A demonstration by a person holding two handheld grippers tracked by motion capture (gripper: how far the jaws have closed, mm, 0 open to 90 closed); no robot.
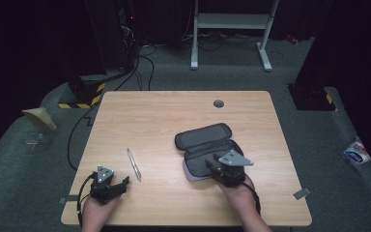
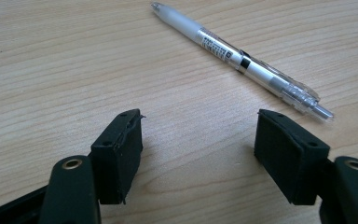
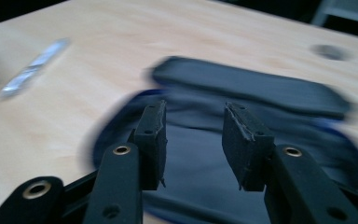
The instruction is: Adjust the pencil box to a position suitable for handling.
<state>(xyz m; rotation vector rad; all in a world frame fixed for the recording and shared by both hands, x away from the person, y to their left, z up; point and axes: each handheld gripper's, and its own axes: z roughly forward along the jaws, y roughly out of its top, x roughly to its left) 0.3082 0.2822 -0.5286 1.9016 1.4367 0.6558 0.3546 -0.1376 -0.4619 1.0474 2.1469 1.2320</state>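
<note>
In the right gripper view, pen (image 3: 32, 69) and open case (image 3: 242, 93) — both blurred.

The left gripper (image 1: 124, 184) sits near the table's front left corner, held low by the left hand (image 1: 98, 205), its jaws spread wide apart with nothing between them. The right gripper (image 1: 211, 163) is near the front edge, right of centre, gripped by the right hand (image 1: 235, 186); its jaws stand parted with a gap between them.
</note>
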